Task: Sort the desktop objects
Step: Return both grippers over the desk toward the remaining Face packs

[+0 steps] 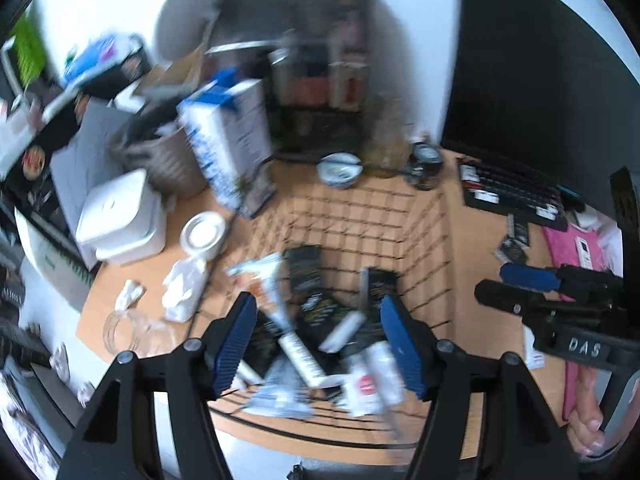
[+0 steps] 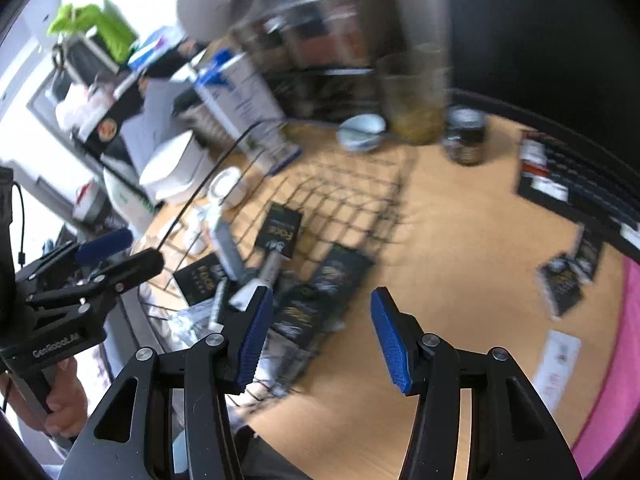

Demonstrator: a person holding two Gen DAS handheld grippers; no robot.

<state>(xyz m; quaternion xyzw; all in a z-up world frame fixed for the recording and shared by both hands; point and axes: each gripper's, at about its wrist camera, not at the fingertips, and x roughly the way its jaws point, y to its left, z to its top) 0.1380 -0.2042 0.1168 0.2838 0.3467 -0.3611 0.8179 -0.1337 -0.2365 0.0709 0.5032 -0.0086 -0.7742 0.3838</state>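
In the left wrist view my left gripper (image 1: 320, 308) stands open above a black wire basket (image 1: 400, 208), with nothing between its blue pads. Inside the basket lie black sachets (image 1: 304, 268), a white tube (image 1: 300, 356) and white packets. My right gripper (image 2: 322, 296) is open and empty over bare desk just right of the basket (image 2: 352, 196). More black sachets (image 2: 564, 284) lie loose on the desk to the right. Each gripper shows in the other's view: the right gripper (image 1: 490, 281) at the right edge, the left gripper (image 2: 144, 248) at the left over the basket rim.
Behind the basket stand a blue-and-white carton (image 1: 228, 140), a small bowl (image 1: 340, 168), a glass jar (image 1: 384, 140) and a dark jar (image 1: 426, 164). A white box (image 1: 120, 216), a white dish (image 1: 204, 234) and crumpled tissue (image 1: 184, 288) lie left. A keyboard (image 1: 512, 192) and pink cloth (image 1: 572, 244) lie right.
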